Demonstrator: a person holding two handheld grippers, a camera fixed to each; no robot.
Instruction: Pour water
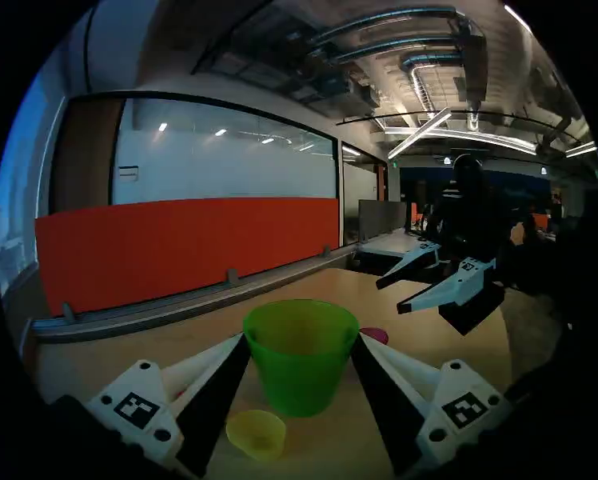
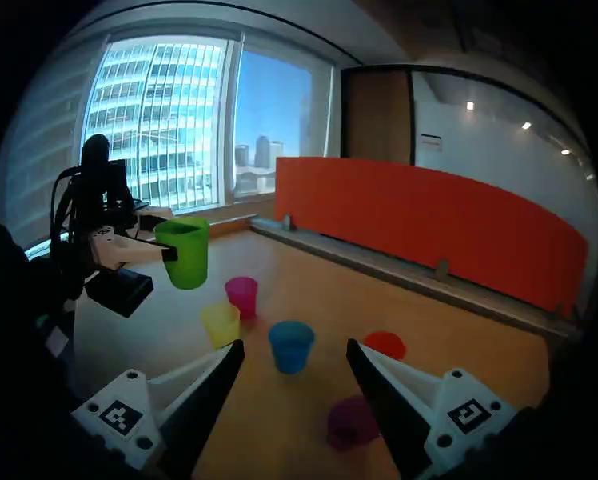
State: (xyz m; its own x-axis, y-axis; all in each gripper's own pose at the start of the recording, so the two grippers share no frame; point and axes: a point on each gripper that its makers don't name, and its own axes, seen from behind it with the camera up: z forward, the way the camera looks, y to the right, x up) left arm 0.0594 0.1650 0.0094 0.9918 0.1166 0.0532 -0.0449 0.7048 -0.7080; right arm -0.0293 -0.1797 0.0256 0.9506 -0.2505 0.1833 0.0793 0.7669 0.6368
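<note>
— Where's the green cup (image 1: 300, 360)?
— Clamped upright in the left gripper's (image 1: 299, 342) jaws, lifted off the tabletop (image 1: 415, 346), above the yellow cup (image 1: 257, 433).
— And the right gripper (image 2: 293, 348)?
— Jaws apart, empty, near the blue cup (image 2: 290, 342).
— Which step?
— Carrying to pour, I'd judge; next comes a steady tilt over a cup.

Pink cup (image 1: 374, 334) mostly behind green cup (image 1: 301, 356), purple cup (image 2: 347, 424) partly behind fingers (image 2: 383, 400)

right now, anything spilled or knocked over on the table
Nothing stands out. The green cup sits upright in the left gripper, the blue cup and yellow cup stand upright, and no puddle shows on the table.
</note>
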